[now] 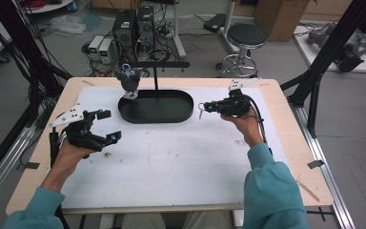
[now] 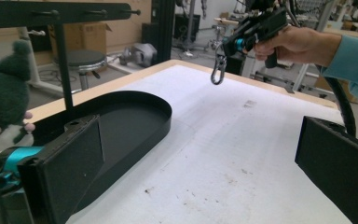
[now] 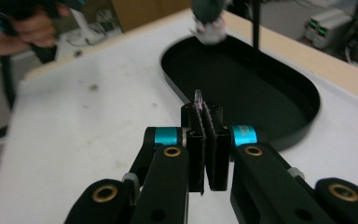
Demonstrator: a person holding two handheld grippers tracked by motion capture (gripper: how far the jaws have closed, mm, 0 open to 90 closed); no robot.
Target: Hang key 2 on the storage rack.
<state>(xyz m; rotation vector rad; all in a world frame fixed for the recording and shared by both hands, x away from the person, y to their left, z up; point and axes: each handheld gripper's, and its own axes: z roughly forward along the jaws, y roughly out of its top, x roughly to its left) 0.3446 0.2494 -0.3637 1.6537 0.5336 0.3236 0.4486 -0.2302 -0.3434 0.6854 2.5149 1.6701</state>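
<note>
1. Sleeves, teal, two [image 1: 271, 191]: at the near table edge, nearer than the black oval tray [image 1: 181, 116]; a forearm runs forward from each.
2. Left gripper [image 1: 106, 125]: held in the left hand [image 1: 74, 150], near-left of the tray, apart from it. Jaws stand wide apart, nothing between them; the left gripper view shows bare white mat in the gap.
3. Right gripper [image 1: 204, 108]: held in the right hand [image 1: 240, 121], just right of the tray's right end, raised off the mat. Jaws pressed together on a small metal snap clip [image 1: 200, 112]; the clip hangs below the jaw tips, seen also in the left gripper view [image 2: 218, 70].
4. White mat [image 1: 171, 162]: covers the wooden table [image 1: 295, 143]; the tray rests on its far half.
5. Black oval tray: low-walled, interior bare.
6. Dark plush toy [image 1: 129, 81]: at the tray's far-left rim, below a black T-shaped stand [image 1: 156, 67] rising from the tray's far side.
</note>
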